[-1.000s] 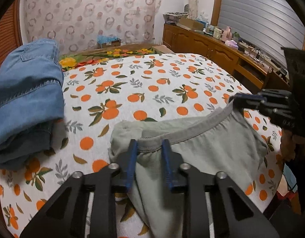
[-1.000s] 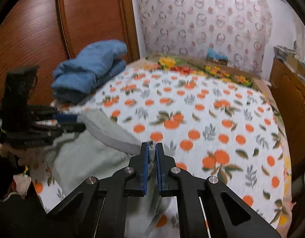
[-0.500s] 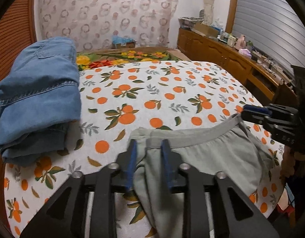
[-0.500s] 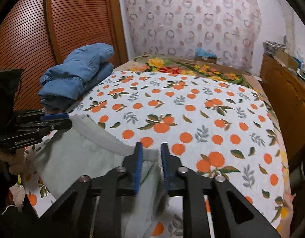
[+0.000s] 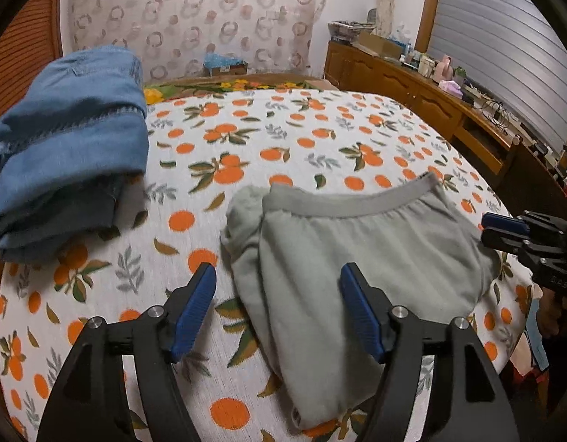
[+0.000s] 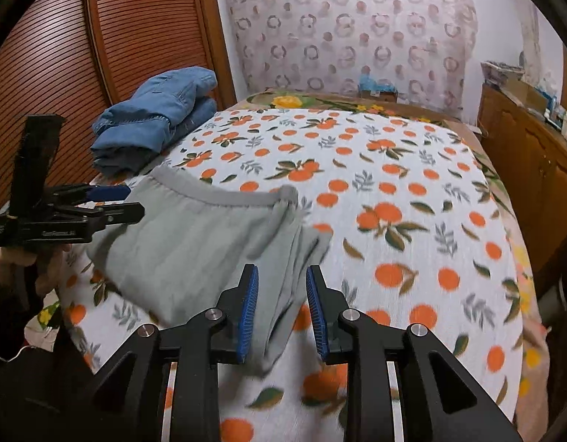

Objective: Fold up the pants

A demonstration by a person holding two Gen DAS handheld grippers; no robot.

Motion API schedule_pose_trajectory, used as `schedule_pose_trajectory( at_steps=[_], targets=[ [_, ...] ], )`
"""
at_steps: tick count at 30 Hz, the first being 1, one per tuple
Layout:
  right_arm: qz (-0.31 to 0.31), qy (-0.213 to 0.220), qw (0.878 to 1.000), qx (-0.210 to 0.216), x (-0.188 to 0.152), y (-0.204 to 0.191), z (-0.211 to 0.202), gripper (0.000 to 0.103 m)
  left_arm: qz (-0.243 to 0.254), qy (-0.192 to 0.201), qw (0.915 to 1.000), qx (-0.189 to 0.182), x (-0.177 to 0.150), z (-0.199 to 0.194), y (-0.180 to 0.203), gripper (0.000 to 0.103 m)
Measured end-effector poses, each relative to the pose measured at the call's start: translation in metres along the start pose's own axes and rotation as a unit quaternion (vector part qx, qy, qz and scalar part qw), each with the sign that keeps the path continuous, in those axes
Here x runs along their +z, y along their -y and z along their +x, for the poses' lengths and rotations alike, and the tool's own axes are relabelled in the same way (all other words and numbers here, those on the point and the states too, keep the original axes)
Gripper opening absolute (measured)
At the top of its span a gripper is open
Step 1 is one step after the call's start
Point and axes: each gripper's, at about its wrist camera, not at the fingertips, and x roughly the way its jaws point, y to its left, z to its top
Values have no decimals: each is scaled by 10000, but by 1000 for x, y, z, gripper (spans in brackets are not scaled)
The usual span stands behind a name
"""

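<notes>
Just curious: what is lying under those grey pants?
The grey pants lie on an orange-print bedsheet, which shows all around them. Whatever sits directly beneath the fabric is covered and cannot be seen.

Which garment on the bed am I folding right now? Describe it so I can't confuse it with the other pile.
Start from the bed with the orange-print sheet. At its near edge lie the grey-green pants, their ribbed waistband towards the headboard. The blue denim stack lies apart, by the wooden wall panel; the pants are pale, soft and single, lying between the left gripper and right gripper, whose jaws are opening.
</notes>
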Motion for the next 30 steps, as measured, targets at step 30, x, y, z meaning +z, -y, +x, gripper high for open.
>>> schedule_pose_trajectory(
  at_steps=[30],
  targets=[
    [-68,-236,9995,183,-33,-6,-15,9,123,-20,9999,96,-7,12,0,75]
  ],
)
